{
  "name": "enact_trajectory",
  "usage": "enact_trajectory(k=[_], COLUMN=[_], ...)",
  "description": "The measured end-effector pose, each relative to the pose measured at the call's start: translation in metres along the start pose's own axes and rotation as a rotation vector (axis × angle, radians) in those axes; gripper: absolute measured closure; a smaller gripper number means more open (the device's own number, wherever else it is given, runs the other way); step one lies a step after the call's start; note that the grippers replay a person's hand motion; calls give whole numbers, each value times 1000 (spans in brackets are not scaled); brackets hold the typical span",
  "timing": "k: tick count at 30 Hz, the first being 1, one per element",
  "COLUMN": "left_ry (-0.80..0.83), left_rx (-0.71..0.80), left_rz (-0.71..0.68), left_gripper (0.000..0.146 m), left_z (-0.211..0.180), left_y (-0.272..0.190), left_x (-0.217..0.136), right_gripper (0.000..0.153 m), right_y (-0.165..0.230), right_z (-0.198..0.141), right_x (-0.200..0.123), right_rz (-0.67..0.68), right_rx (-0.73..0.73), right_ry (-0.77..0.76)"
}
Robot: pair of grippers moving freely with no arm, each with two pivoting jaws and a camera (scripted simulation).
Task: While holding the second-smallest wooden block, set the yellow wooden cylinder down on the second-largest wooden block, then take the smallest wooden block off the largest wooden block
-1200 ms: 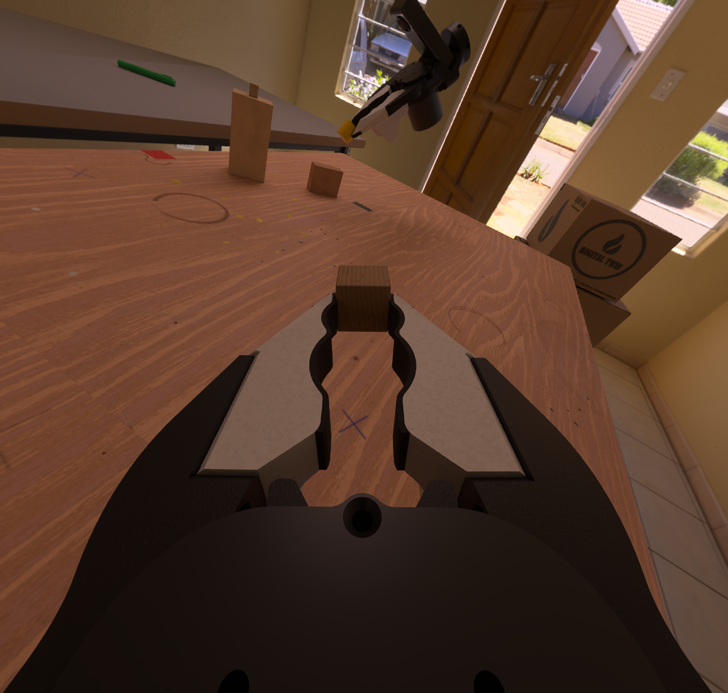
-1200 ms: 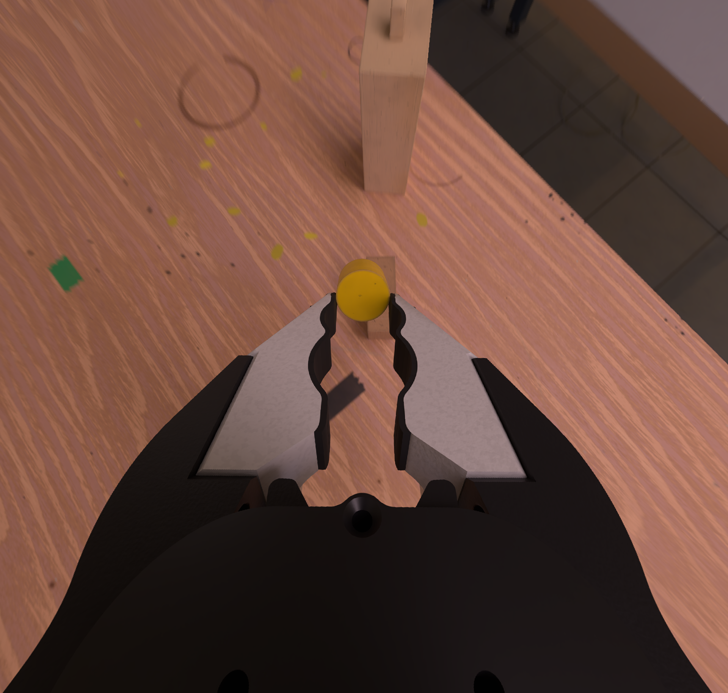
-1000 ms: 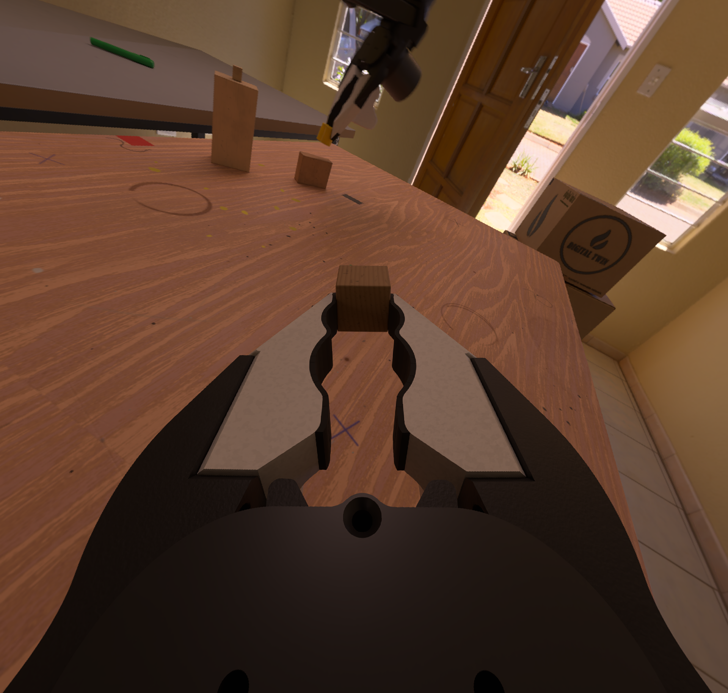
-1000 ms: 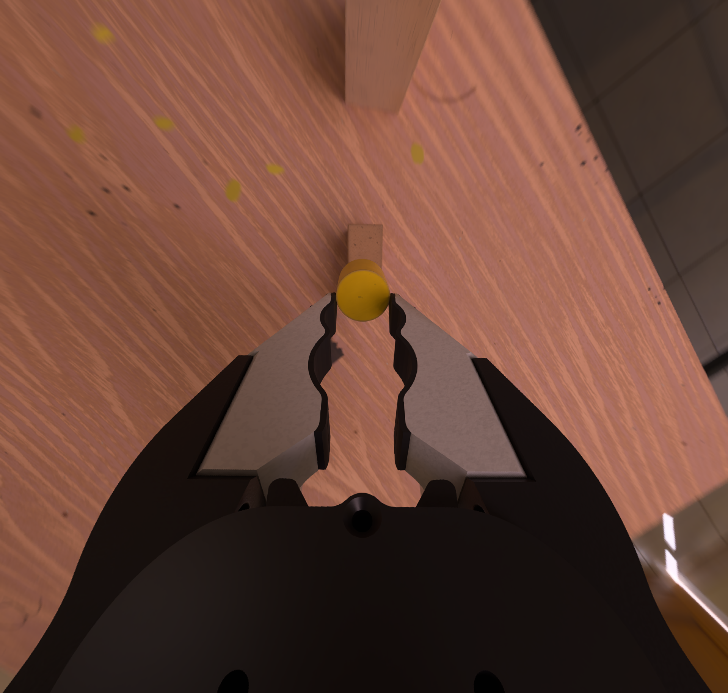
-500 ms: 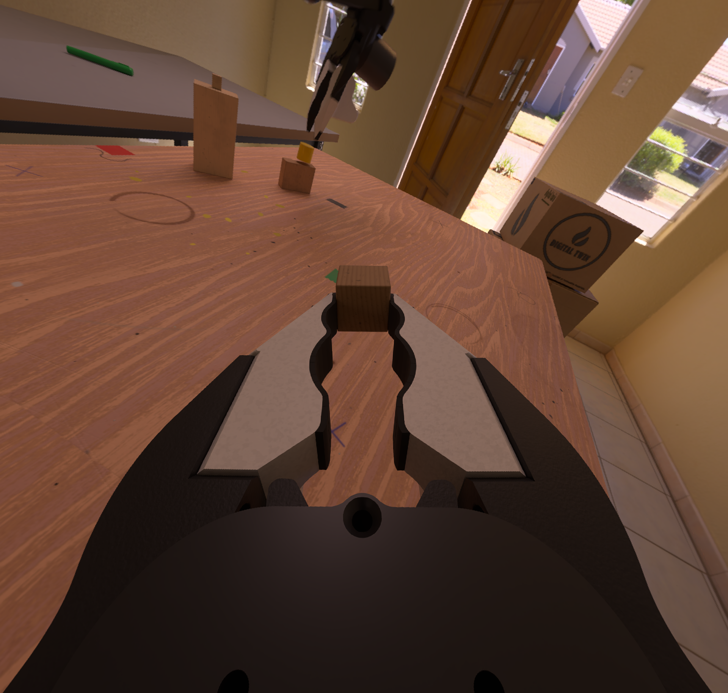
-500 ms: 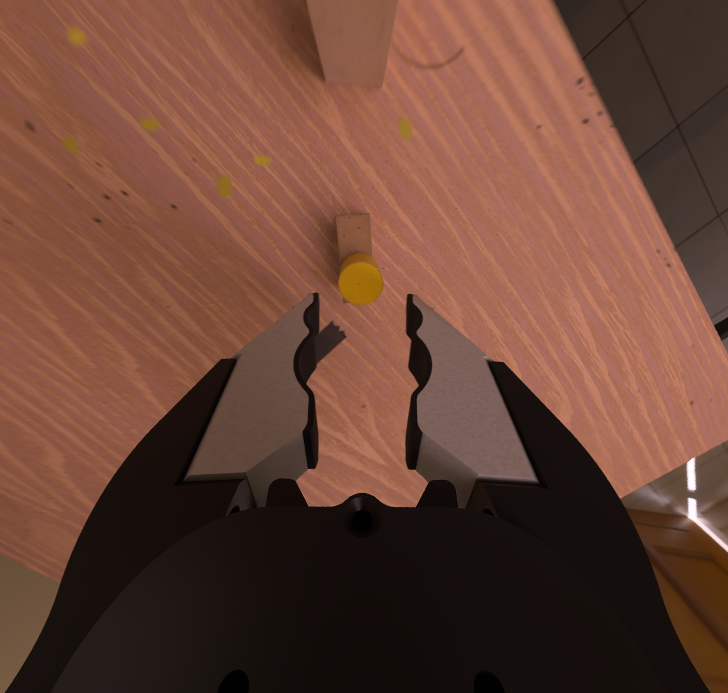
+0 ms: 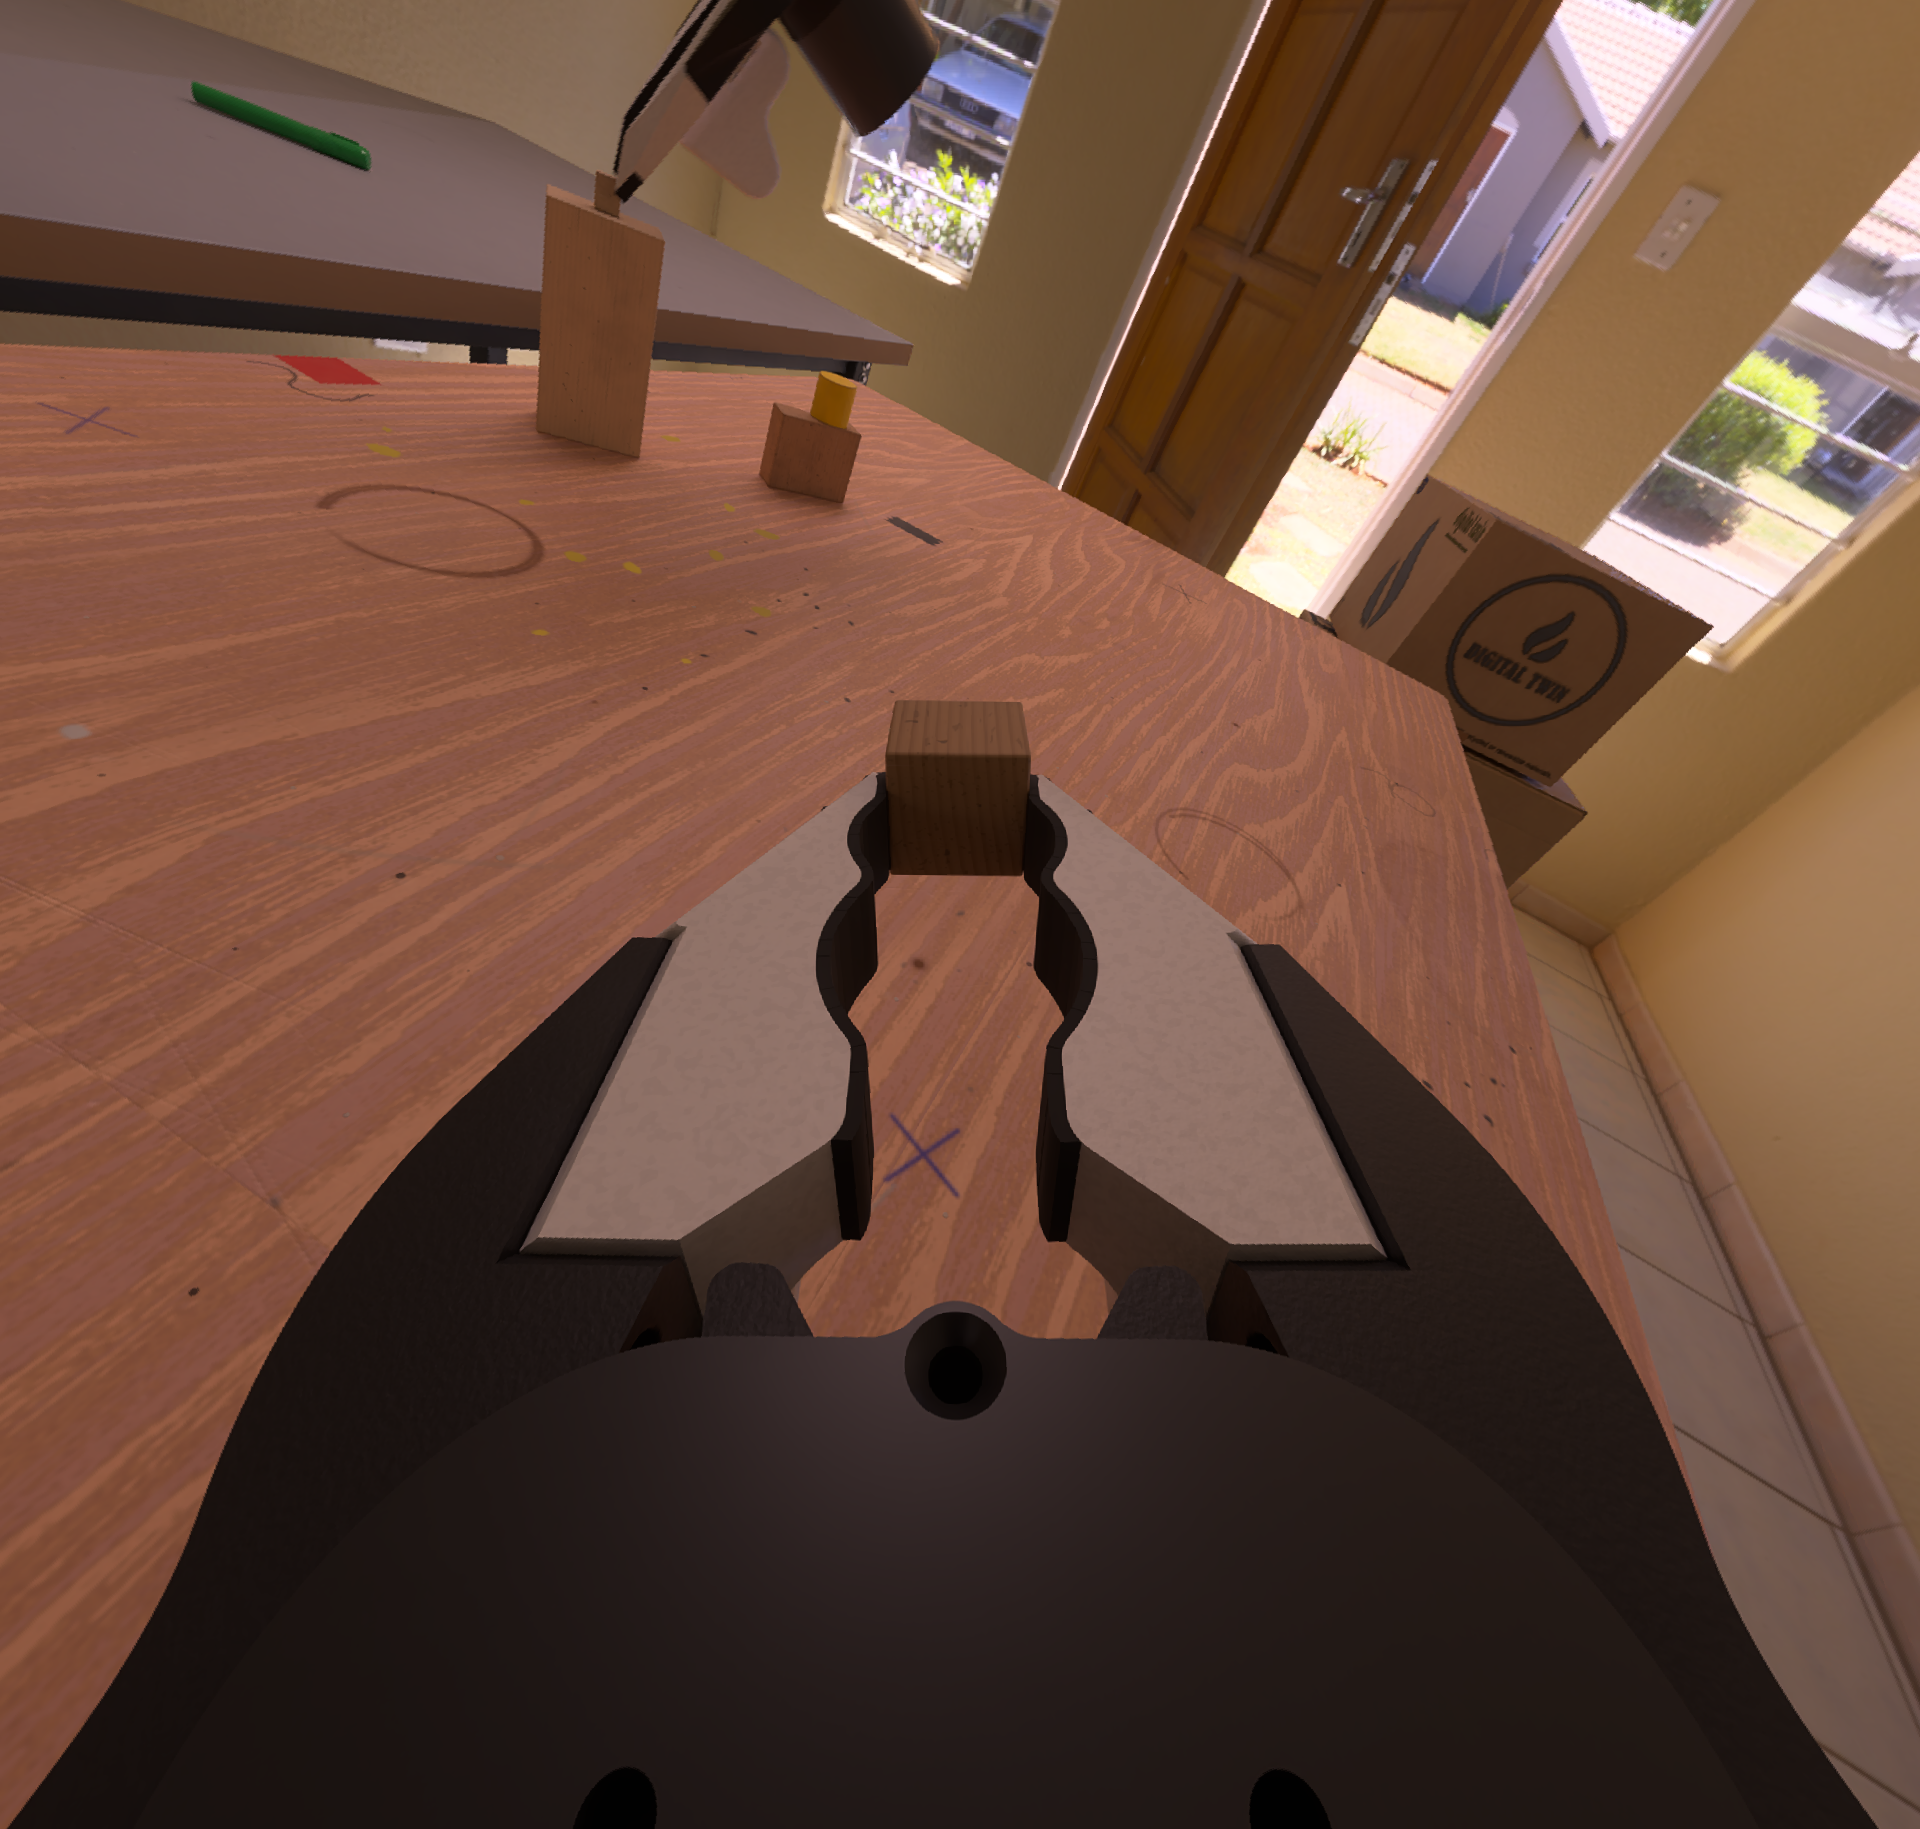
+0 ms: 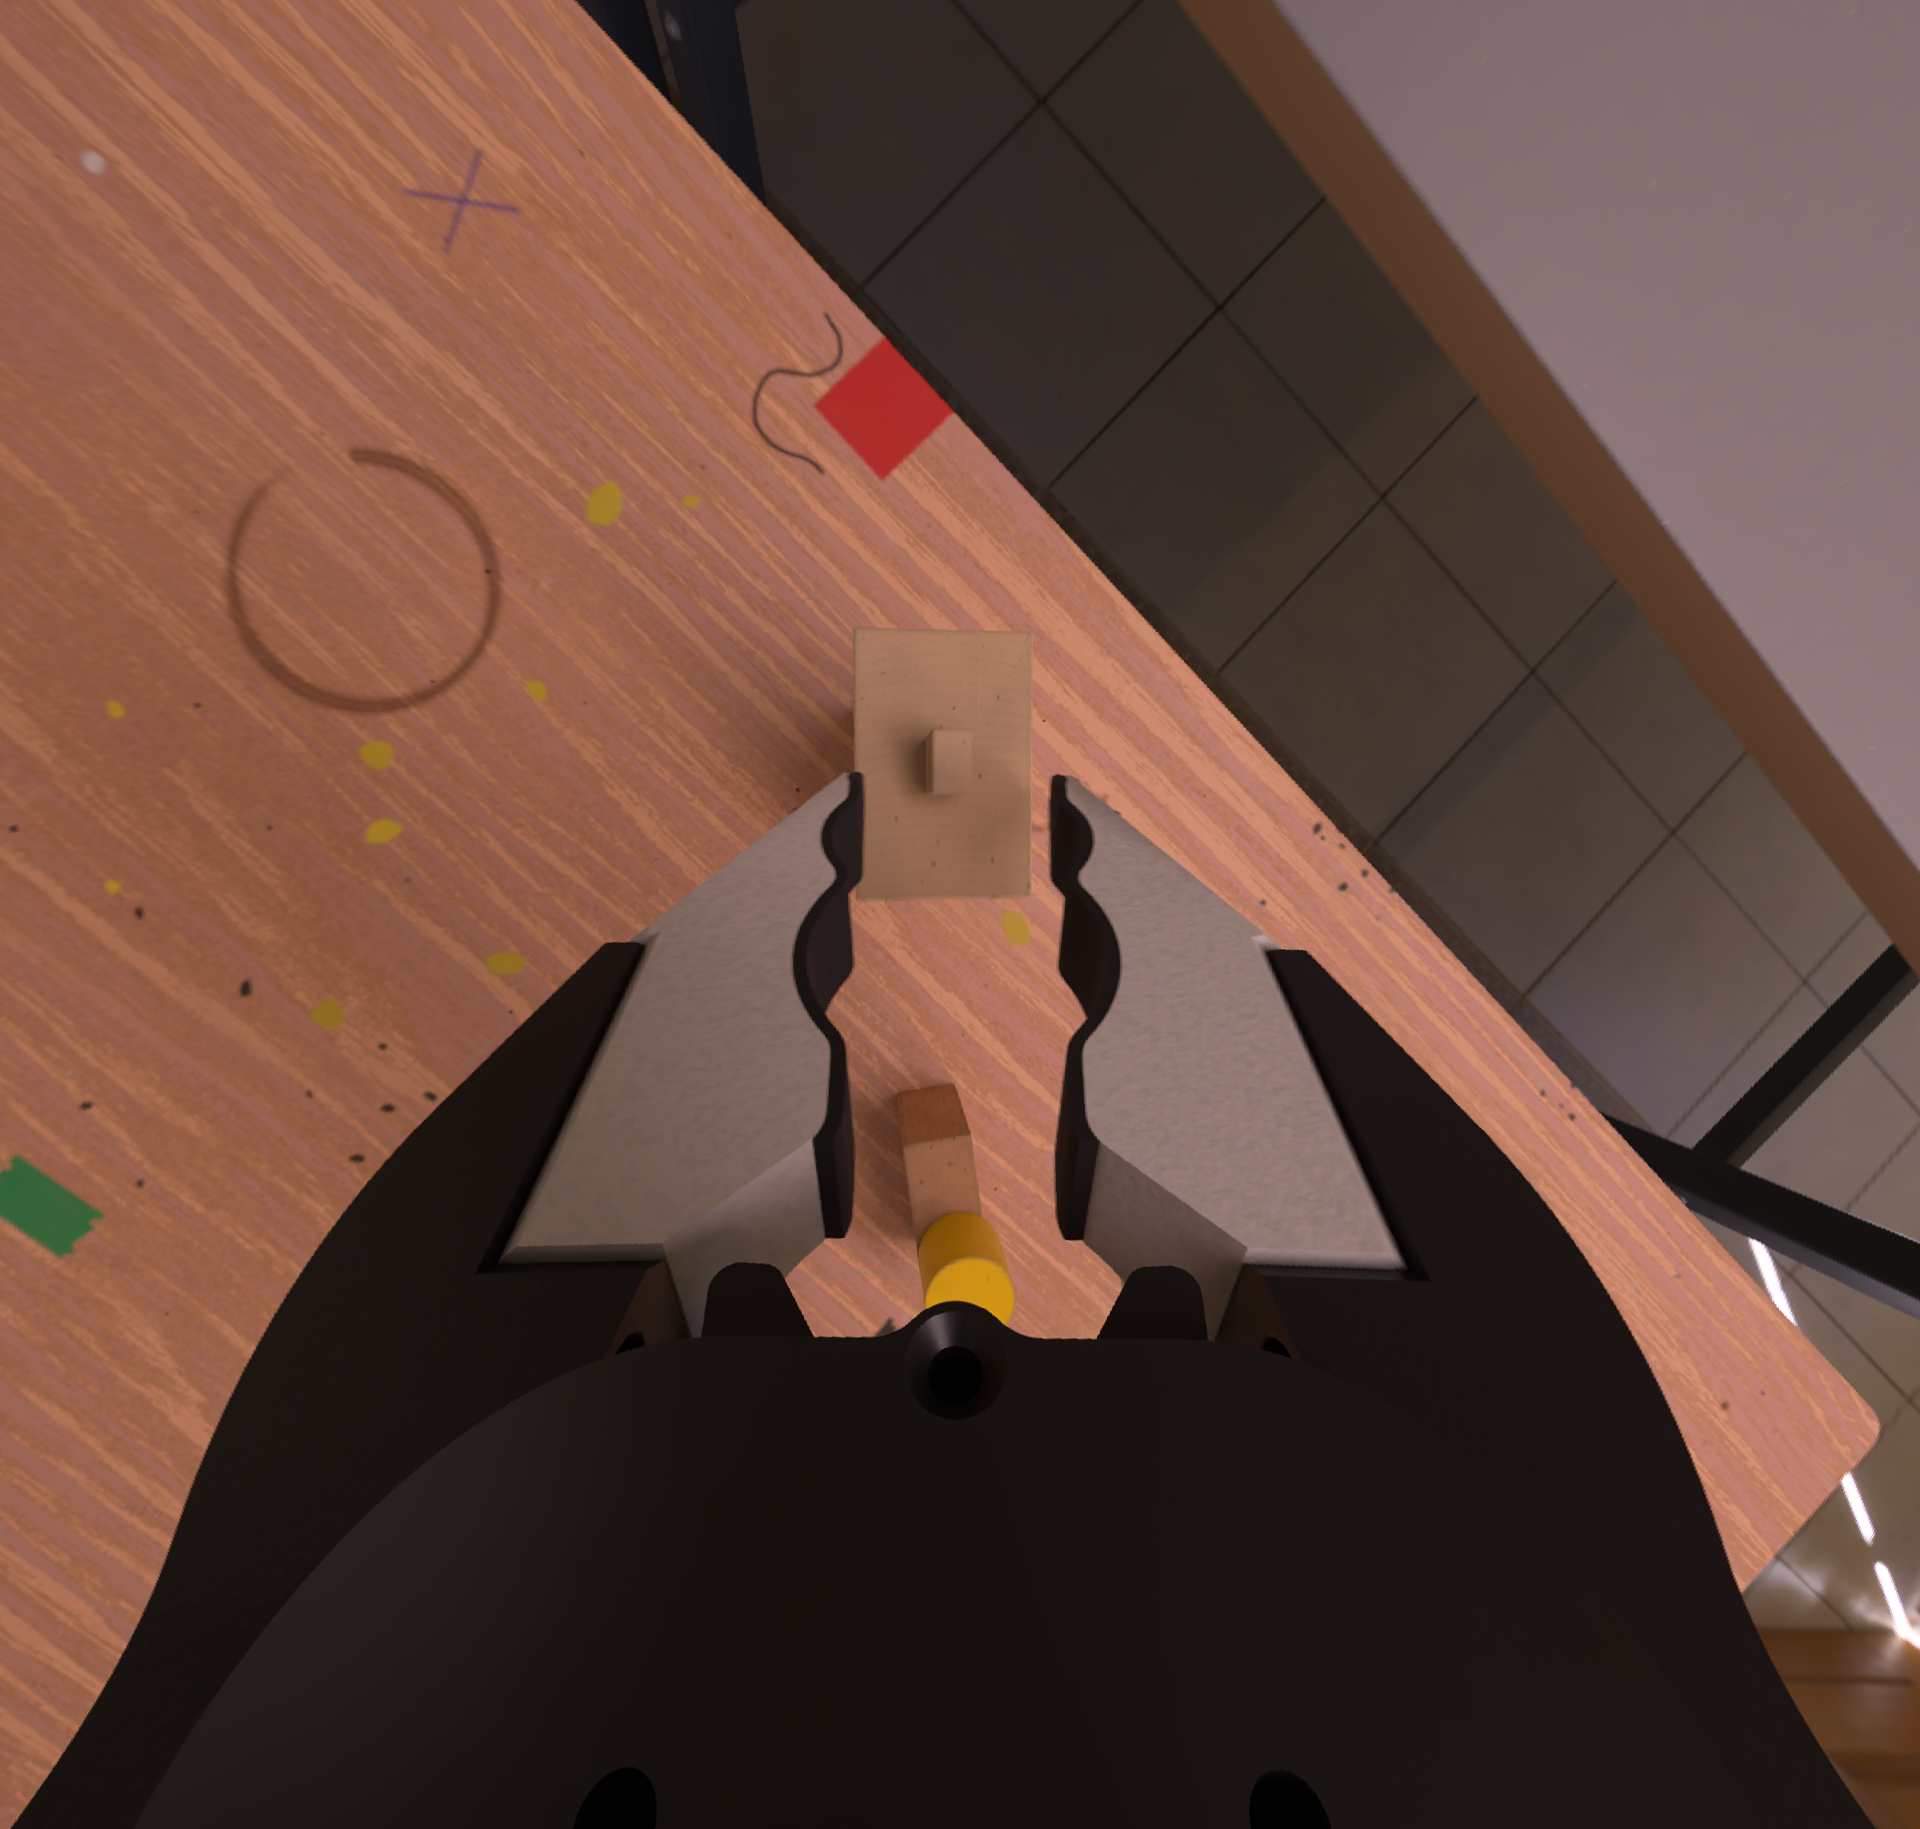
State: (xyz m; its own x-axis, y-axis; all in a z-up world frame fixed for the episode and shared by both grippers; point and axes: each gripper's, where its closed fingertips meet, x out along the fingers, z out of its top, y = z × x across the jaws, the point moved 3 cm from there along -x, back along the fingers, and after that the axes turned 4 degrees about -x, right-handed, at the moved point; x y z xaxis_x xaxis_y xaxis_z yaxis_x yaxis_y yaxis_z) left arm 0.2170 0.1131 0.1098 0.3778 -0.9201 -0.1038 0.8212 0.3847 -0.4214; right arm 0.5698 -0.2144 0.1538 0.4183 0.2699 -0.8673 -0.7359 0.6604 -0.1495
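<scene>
Left gripper (image 7: 956, 803) is clamped on the small cube (image 7: 956, 800). Right gripper (image 8: 954, 792) hangs spread wide above the tiny block (image 8: 948, 759) topping the tall block (image 8: 940, 844); yellow cylinder (image 7: 833, 399) sits on the mid block (image 7: 808, 451).

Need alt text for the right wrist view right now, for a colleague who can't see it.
The open right gripper looks straight down on the tall block, whose top carries the tiny block. Nearer the camera, the yellow cylinder stands on a smaller block on the table.
</scene>
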Motion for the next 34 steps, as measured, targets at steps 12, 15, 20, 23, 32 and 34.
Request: enact_trajectory(k=[12,15,20,23,32,34], left_ry=[21,23,31,33,43,45], left_rx=[7,18,45,48,56,62], left_rz=[9,3,6,8,5,3], left_gripper=[121,121,121,121,121,121], left_z=[-7,-8,-7,-8,-10,-10], left_y=[-4,-10,-16,-17,-20,-21], left_x=[-7,-6,-4,-4,-2,-2], right_gripper=[145,145,145,145,145,145], right_y=[-14,-11,7,11,12,12], right_z=[-46,-62,-79,-83,-58,-49], right_x=[-109,-131,-138,-136,-87,-72], right_rz=[2,2,90,90,125,141], right_rx=[-17,-23,-79,-104,-46,-53], right_ry=[-495,-625,-667,-565,-212,-203])
